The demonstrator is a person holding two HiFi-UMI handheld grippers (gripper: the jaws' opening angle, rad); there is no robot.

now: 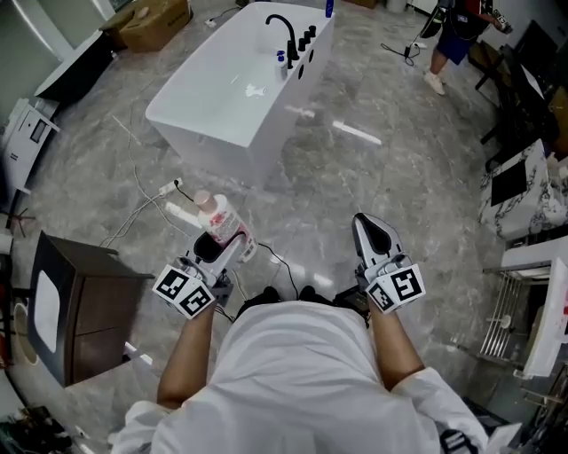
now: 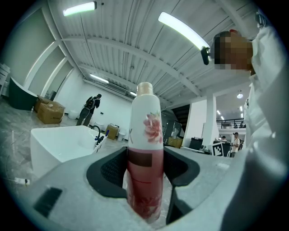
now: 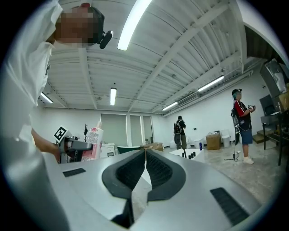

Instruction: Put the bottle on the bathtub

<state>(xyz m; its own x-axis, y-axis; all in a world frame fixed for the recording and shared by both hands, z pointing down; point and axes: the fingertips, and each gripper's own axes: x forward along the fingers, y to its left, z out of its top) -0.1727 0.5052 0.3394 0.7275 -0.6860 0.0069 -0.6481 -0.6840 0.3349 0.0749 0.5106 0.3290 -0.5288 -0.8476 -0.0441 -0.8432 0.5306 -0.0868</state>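
A white and pink bottle [image 1: 220, 219] with a flower print and a beige cap sticks up from my left gripper [image 1: 216, 246], whose jaws are shut on its lower body. In the left gripper view the bottle [image 2: 145, 153] fills the middle, upright between the black pads. The white bathtub [image 1: 209, 102] with a black faucet [image 1: 286, 34] stands on the floor ahead, well beyond both grippers. My right gripper [image 1: 372, 233] is shut and empty, held to the right at the same height. The right gripper view shows the bottle [image 3: 92, 142] at the left and the tub's faucet [image 3: 184, 153] far ahead.
A dark cabinet [image 1: 75, 306] stands at my left. White cables and a power strip [image 1: 173, 211] lie on the marble floor between me and the tub. A person [image 1: 457, 34] stands at the far right. Cardboard boxes [image 1: 153, 21] sit behind the tub; furniture crowds the right side.
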